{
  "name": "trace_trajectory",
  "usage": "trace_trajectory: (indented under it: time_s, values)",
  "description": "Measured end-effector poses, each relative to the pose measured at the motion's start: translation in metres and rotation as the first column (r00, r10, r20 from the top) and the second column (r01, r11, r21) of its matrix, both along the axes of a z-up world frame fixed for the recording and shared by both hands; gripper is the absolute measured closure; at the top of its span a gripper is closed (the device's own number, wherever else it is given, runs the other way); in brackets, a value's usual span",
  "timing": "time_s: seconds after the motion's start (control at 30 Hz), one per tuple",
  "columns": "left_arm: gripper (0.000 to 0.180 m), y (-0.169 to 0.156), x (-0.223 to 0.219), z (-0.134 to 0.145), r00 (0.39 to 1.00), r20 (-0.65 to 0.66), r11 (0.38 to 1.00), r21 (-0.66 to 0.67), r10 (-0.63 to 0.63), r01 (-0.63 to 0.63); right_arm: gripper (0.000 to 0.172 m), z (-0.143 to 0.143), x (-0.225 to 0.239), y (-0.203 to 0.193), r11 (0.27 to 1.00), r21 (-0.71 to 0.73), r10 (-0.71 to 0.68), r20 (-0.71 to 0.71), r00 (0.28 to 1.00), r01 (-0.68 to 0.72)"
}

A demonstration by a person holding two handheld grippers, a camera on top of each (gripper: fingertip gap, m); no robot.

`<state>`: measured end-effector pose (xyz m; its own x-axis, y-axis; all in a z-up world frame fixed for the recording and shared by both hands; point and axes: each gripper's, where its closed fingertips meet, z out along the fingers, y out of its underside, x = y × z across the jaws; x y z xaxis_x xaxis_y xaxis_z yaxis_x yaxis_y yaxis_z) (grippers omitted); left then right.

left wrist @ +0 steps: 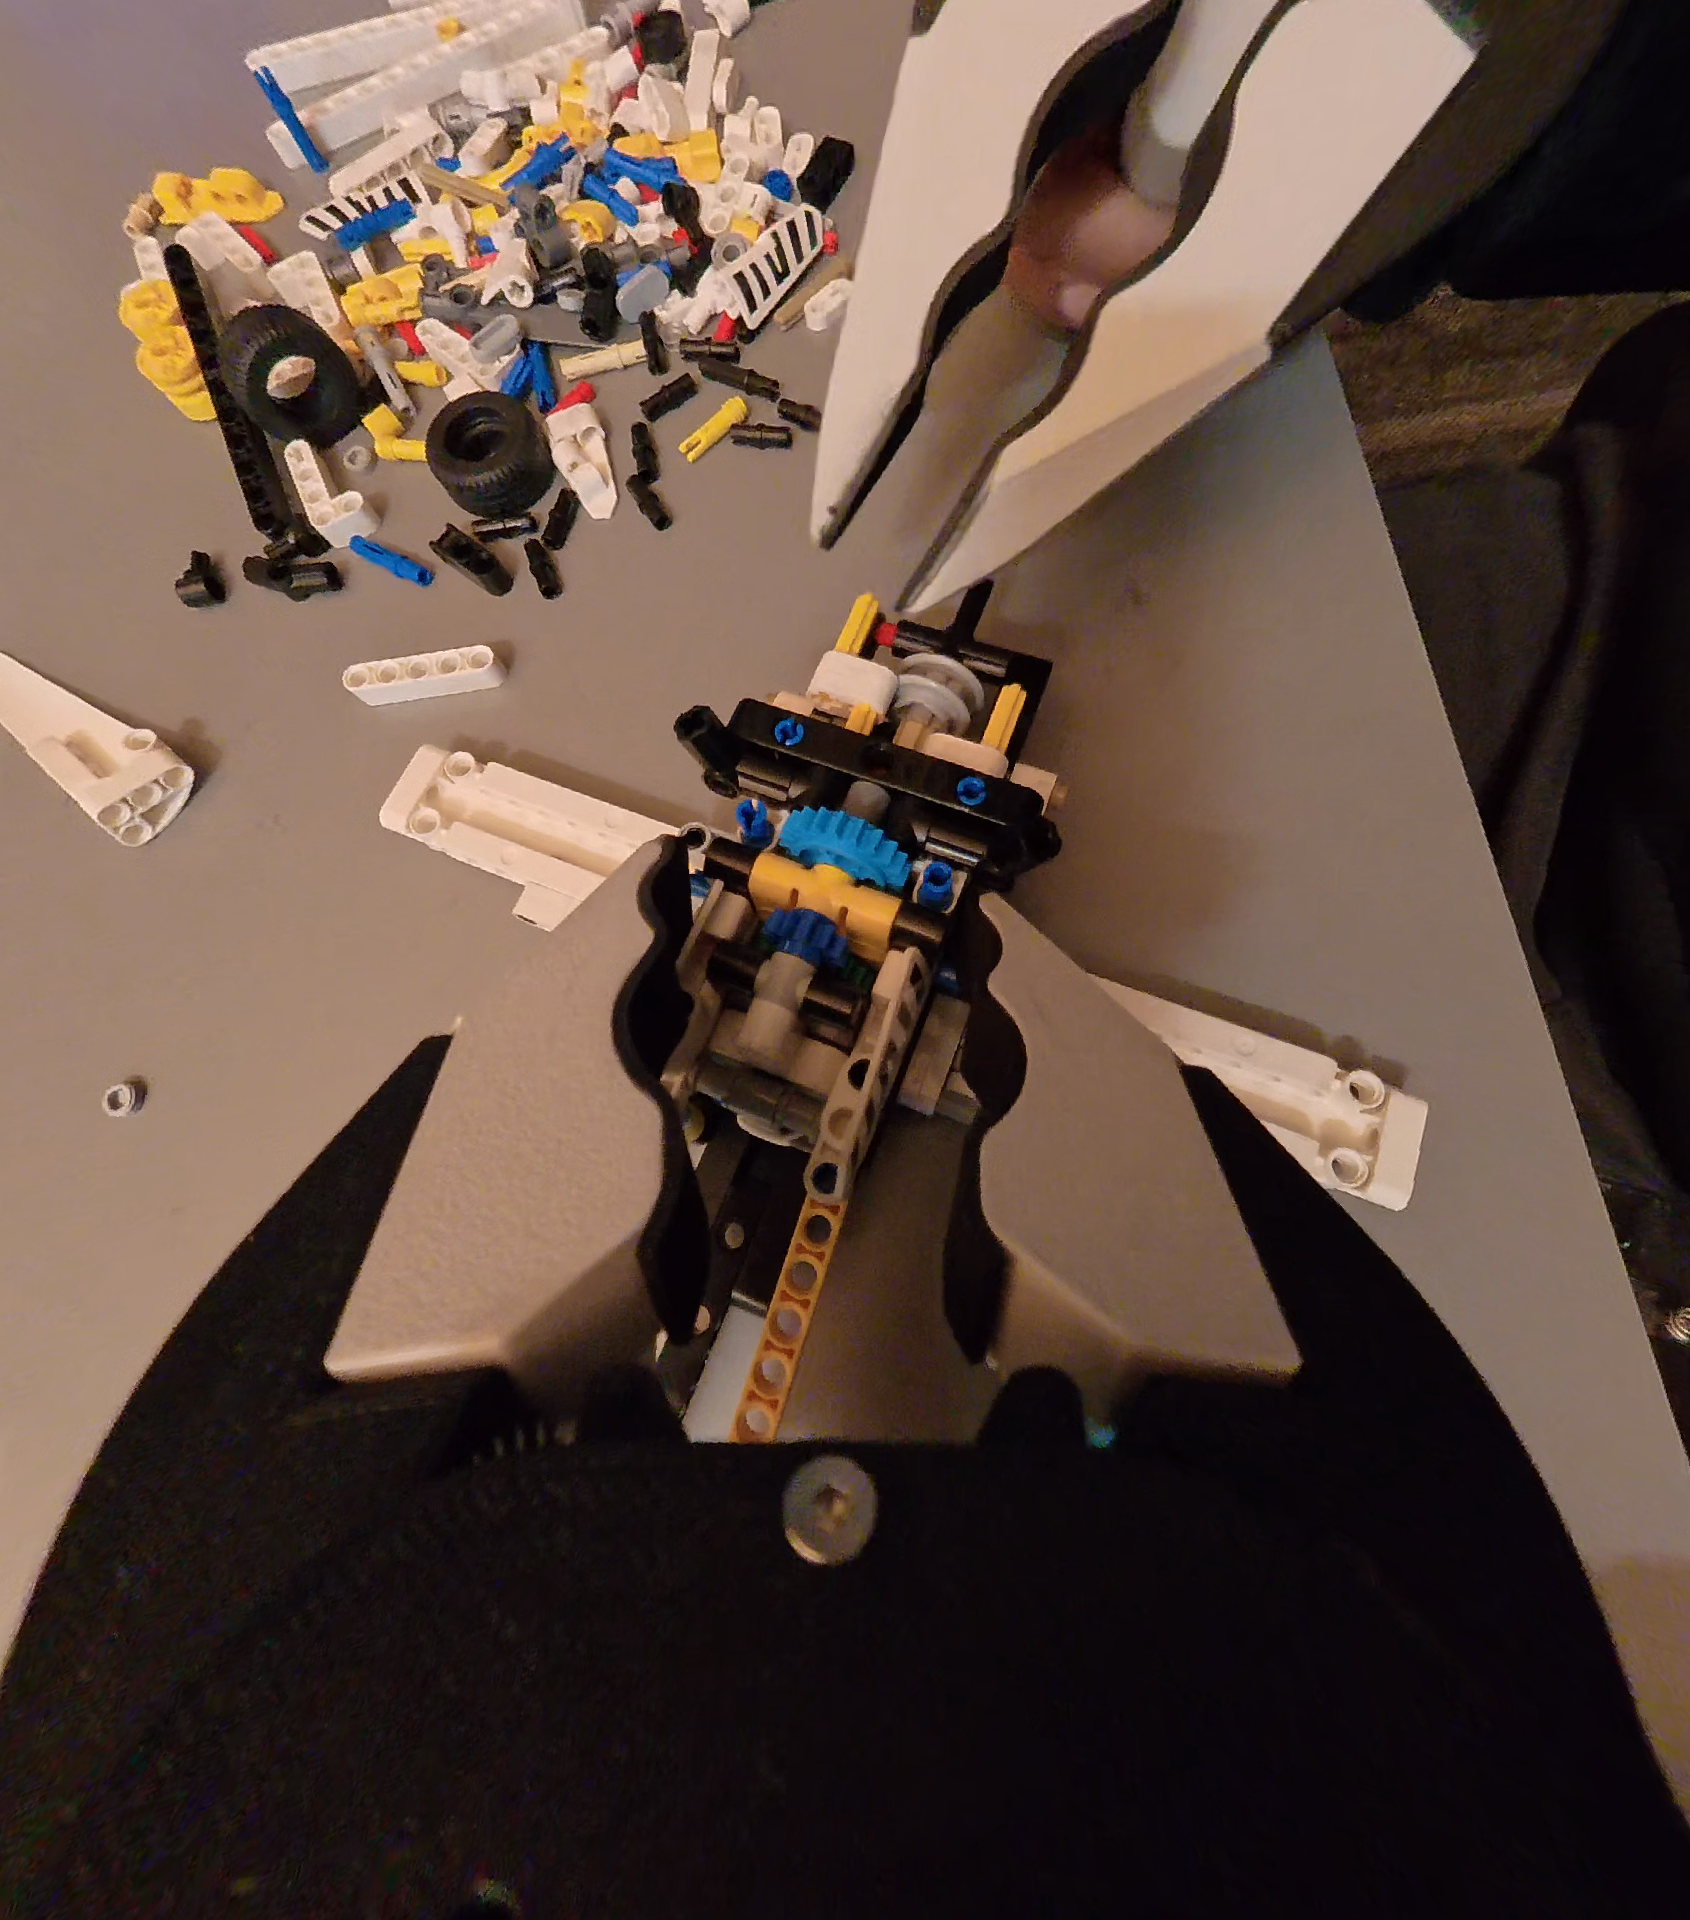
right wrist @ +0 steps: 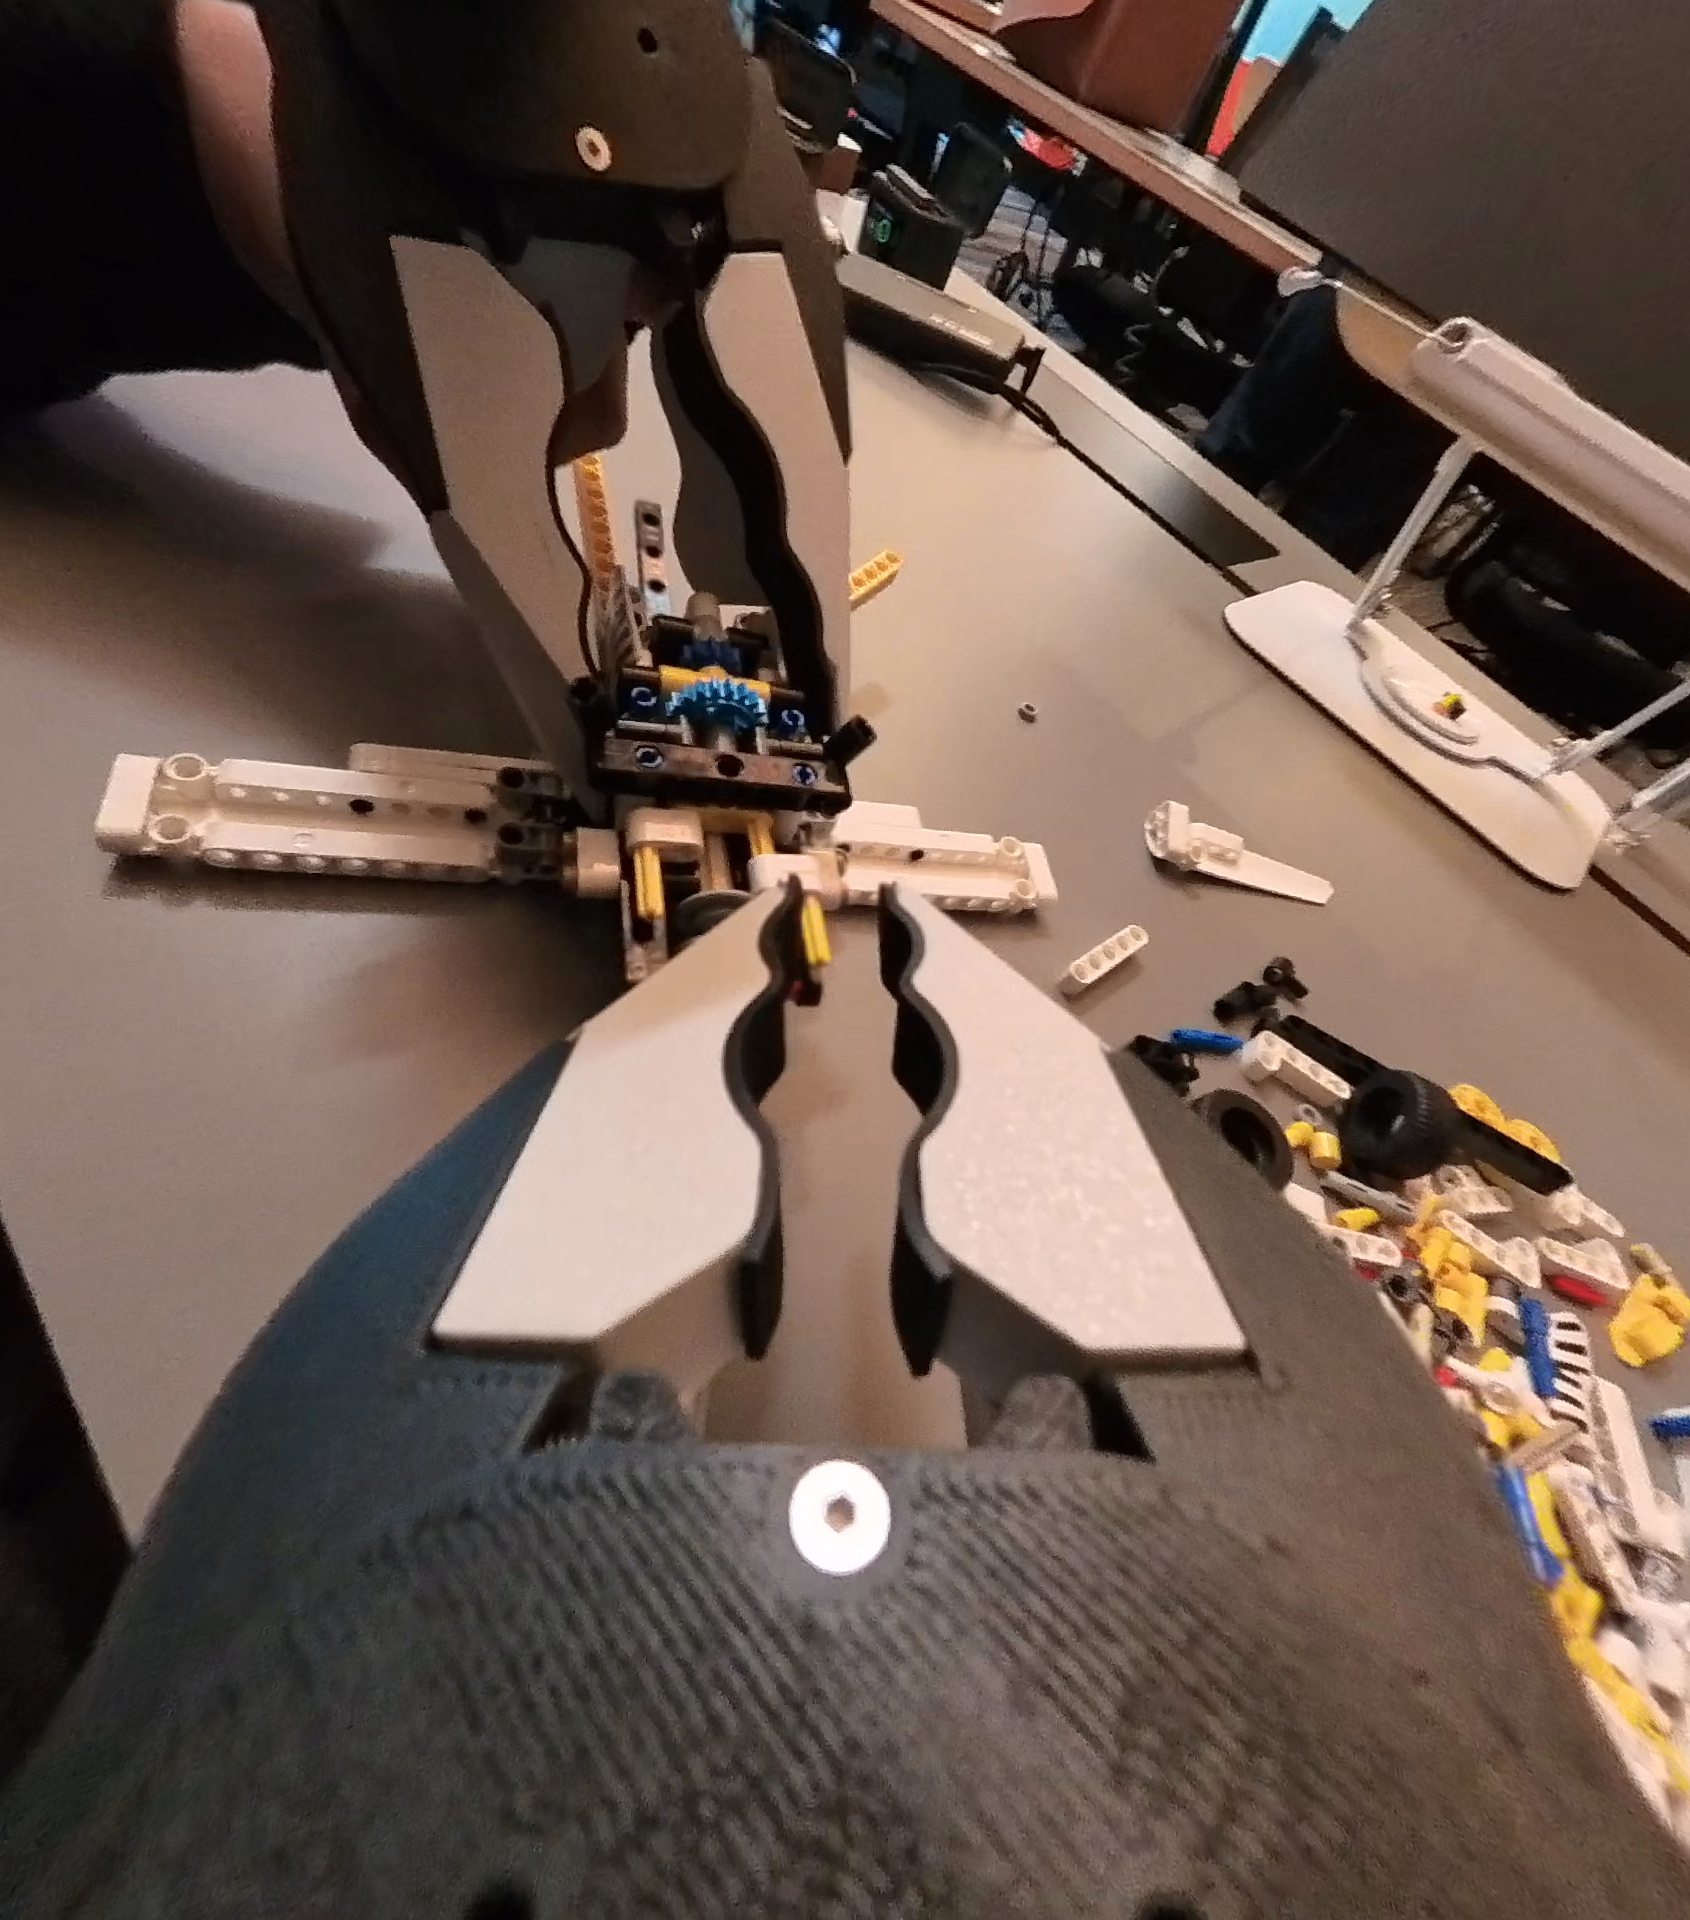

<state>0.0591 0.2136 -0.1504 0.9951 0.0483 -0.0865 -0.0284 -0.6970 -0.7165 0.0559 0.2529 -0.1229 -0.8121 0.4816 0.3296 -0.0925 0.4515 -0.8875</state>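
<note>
A left gripper (left wrist: 820,935) clamps the part-built brick model (left wrist: 862,831), its grey fingers (left wrist: 550,1091) pressed on both sides of the gear section, pinning it on the grey table (left wrist: 145,987). Just beyond, at the model's far end, the right gripper (right wrist: 836,914) stands slightly parted around a yellow axle (right wrist: 813,940); one finger touches it, the other shows a gap. White beams (left wrist: 508,821) stick out from either side of the model. Farther left lies a loose pile of parts (left wrist: 508,260) with black tyres (left wrist: 488,447).
</note>
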Motion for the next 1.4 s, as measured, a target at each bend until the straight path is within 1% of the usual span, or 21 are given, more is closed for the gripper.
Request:
trace_trajectory:
  time_s: [0.13,0.2,0.27,0.37,0.47,0.6,0.63,0.67,0.77,0.9,1.03,1.17,1.23,1.33,1.4]
  values:
    - [0.130,0.001,0.000,0.000,1.000,-0.013,1.000,-0.001,-0.001,0.001,0.158,0.007,0.017,-0.008,0.995,-0.056,0.082,0.015,0.997,-0.081]
    - [0.130,0.001,0.000,-0.001,1.000,-0.024,1.000,-0.006,-0.003,0.003,0.153,0.006,0.023,-0.014,0.992,-0.067,0.113,0.052,0.992,-0.109]
    - [0.130,0.002,0.000,-0.002,0.999,-0.035,1.000,-0.011,-0.006,0.005,0.147,0.000,0.023,-0.016,0.992,-0.047,0.121,0.088,0.989,-0.117]
    - [0.129,0.003,0.000,-0.002,0.999,-0.041,1.000,-0.006,-0.007,0.007,0.142,-0.006,0.024,-0.021,0.987,-0.047,0.158,0.176,0.972,-0.152]
    - [0.129,0.003,0.000,-0.002,0.999,-0.044,1.000,-0.003,-0.009,0.009,0.141,-0.007,0.023,-0.025,0.980,-0.074,0.195,0.243,0.950,-0.183]
    - [0.129,0.003,0.000,-0.002,0.999,-0.046,1.000,-0.001,-0.010,0.010,0.143,-0.015,0.024,-0.032,0.973,-0.056,0.229,0.315,0.921,-0.223]
    - [0.129,0.003,0.000,-0.002,0.999,-0.047,1.000,0.000,-0.010,0.010,0.145,-0.016,0.023,-0.033,0.974,-0.048,0.226,0.325,0.918,-0.223]
    - [0.129,0.003,0.000,-0.002,0.999,-0.047,1.000,0.000,-0.011,0.011,0.151,-0.016,0.020,-0.032,0.975,-0.036,0.218,0.324,0.921,-0.218]
    - [0.129,0.003,0.000,-0.002,0.999,-0.051,1.000,-0.001,-0.010,0.010,0.158,-0.018,0.022,-0.033,0.972,-0.003,0.222,0.345,0.912,-0.235]
    - [0.129,0.003,0.000,-0.002,0.999,-0.053,1.000,-0.001,-0.009,0.009,0.159,-0.019,0.022,-0.033,0.976,0.030,0.190,0.355,0.915,-0.214]
    - [0.129,0.003,0.000,-0.003,0.998,-0.059,1.000,-0.009,0.003,-0.003,0.159,-0.020,0.022,-0.033,0.982,0.018,0.166,0.397,0.903,-0.188]
    - [0.128,0.002,-0.001,-0.003,0.997,-0.074,1.000,-0.010,0.010,-0.011,0.158,-0.021,0.021,-0.031,0.985,0.017,0.149,0.396,0.906,-0.170]
    - [0.128,0.002,-0.001,-0.003,0.997,-0.077,1.000,-0.011,0.006,-0.007,0.158,-0.021,0.021,-0.031,0.986,0.000,0.151,0.408,0.901,-0.165]
    - [0.127,0.002,0.000,-0.003,0.997,-0.074,1.000,-0.007,0.001,-0.001,0.159,-0.020,0.022,-0.029,0.983,-0.100,0.186,0.498,0.847,-0.157]
    - [0.127,0.002,0.000,-0.003,0.997,-0.072,1.000,-0.004,-0.001,0.001,0.159,-0.020,0.022,-0.028,0.978,-0.148,0.204,0.519,0.830,-0.148]
